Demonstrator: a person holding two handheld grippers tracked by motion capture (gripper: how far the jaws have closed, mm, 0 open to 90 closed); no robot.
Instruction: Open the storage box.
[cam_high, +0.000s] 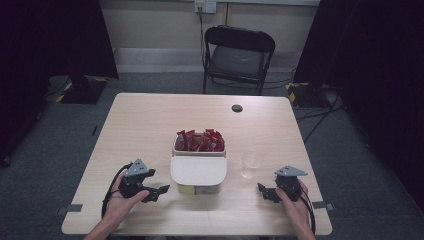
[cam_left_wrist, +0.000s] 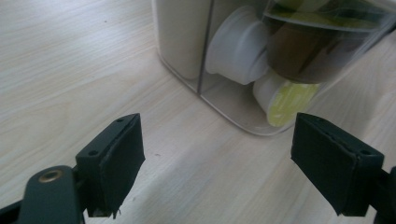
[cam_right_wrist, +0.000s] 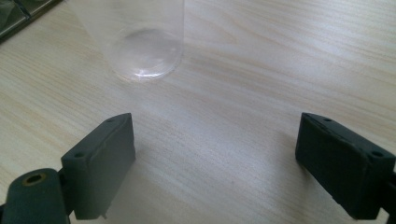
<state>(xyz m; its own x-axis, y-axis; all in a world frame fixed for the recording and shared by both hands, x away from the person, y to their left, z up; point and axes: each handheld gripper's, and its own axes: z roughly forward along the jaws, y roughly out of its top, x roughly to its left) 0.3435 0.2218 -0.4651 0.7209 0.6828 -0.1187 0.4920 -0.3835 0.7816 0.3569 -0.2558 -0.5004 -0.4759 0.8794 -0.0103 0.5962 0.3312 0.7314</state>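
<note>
Dark curtains and a black folding chair (cam_high: 239, 56) stand beyond the pale wooden table (cam_high: 150, 125) where I work. At its middle sits a white two-part container (cam_high: 198, 165): the far compartment holds red packets (cam_high: 200, 141), and the near part is covered by a flat white lid (cam_high: 198, 170). In my left gripper view its clear near wall shows small white cups (cam_left_wrist: 238, 46) inside, one with a yellow-green top. A clear plastic cup (cam_high: 251, 164) stands upright just right of the container. My left gripper (cam_high: 159, 192) rests on the table near the container's left front corner, jaws spread wide, nothing between them. My right gripper (cam_high: 264, 192) lies near the front right, pointing left, the clear cup just beyond its jaws, which also stand wide apart over bare wood.
</note>
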